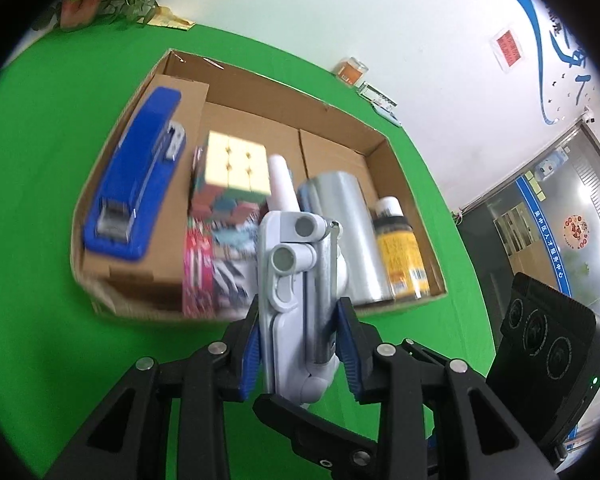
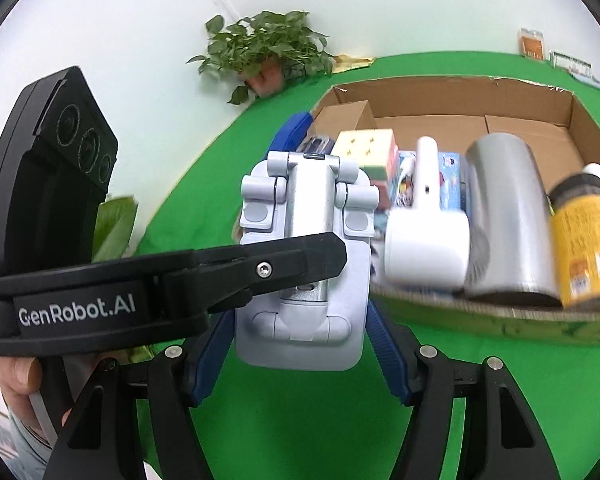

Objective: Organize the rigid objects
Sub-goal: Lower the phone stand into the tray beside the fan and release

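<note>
A light grey folding stand (image 1: 296, 300) is clamped edge-on between my left gripper's (image 1: 300, 344) blue pads, above the green table in front of a cardboard box (image 1: 416, 208). In the right wrist view the stand (image 2: 304, 280) sits flat-on between my right gripper's (image 2: 300, 344) blue fingers (image 2: 384, 348); whether they press it is unclear. The left gripper's black finger (image 2: 284, 264) crosses it. The box (image 2: 540, 96) holds a blue stapler (image 1: 136, 184), a puzzle cube (image 1: 232, 176), a silver cylinder (image 1: 352, 236), a yellow-labelled bottle (image 1: 400, 252) and a white lint-roller-like tool (image 2: 424, 224).
A potted plant (image 2: 260, 52) stands at the table's back edge by the white wall. Small orange and white boxes (image 1: 352, 70) lie at the far table edge. Colourful flat packages (image 1: 212, 276) lie in the box beside the cube. Green cloth surrounds the box.
</note>
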Tool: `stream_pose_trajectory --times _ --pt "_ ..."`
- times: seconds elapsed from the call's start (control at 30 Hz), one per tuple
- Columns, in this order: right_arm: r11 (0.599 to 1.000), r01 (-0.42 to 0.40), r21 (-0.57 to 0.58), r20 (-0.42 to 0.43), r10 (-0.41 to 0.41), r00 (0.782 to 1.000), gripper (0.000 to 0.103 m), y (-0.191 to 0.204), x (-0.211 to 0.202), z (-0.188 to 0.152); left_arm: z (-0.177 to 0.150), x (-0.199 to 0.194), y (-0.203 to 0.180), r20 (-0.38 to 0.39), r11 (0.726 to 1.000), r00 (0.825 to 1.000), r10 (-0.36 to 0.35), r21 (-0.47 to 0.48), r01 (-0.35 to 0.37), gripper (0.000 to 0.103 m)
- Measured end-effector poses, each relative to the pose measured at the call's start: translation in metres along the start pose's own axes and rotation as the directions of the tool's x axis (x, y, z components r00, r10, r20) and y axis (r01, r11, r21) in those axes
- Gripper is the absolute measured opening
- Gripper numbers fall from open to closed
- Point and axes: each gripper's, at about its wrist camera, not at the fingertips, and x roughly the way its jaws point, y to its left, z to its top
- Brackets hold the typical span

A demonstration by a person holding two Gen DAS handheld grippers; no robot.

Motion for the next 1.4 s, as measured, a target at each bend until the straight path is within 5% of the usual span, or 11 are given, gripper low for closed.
stream_pose_trajectory --times 0.23,0.47,0.87,0.9,0.97,1.0,1.2,1.27,1.4 --pt "0.992 0.002 0.128 -0.085 0.009 0.996 0.064 -0.007 0.058 0.039 0.038 0.03 0.035 -0.11 0.998 0.994 -0.021 -0.063 0.014 0.032" --pt "0.984 -0.032 0.176 -0.085 0.048 0.995 0.068 -0.013 0.065 0.041 0.047 0.049 0.053 -0.168 0.994 0.985 -0.033 -0.108 0.015 0.029" --pt "0.995 0.043 0.095 -0.055 -0.038 0.998 0.069 -0.01 0.045 0.011 0.043 0.03 0.049 -0.067 0.996 0.997 0.049 -0.071 -0.054 0.029" --pt "0.994 0.039 0.098 -0.048 -0.034 0.998 0.071 -0.011 0.043 0.007 0.042 0.025 0.045 -0.045 0.998 0.998 0.044 -0.05 -0.046 0.029" --pt "0.993 0.037 0.11 -0.025 -0.034 0.999 0.098 -0.012 0.038 -0.002 0.038 0.015 0.039 -0.003 0.998 0.999 0.053 -0.02 -0.053 0.029" --pt "0.993 0.043 0.114 -0.012 -0.042 0.999 0.102 -0.011 0.036 -0.006 0.037 0.013 0.038 0.009 0.998 0.998 0.057 -0.014 -0.057 0.029" --pt "0.994 0.049 0.094 0.006 -0.05 0.999 0.101 -0.012 0.028 -0.02 0.026 0.019 0.041 -0.006 0.995 0.995 0.095 -0.041 -0.095 0.026" --pt "0.996 0.048 0.075 0.001 -0.048 0.999 0.093 -0.01 0.028 -0.023 0.022 0.022 0.041 -0.011 0.995 0.996 0.085 -0.051 -0.085 0.022" --pt "0.996 0.077 0.047 0.01 -0.077 0.997 0.092 -0.007 0.025 -0.024 0.012 0.01 0.026 0.053 0.992 0.991 0.127 0.008 -0.127 0.023"
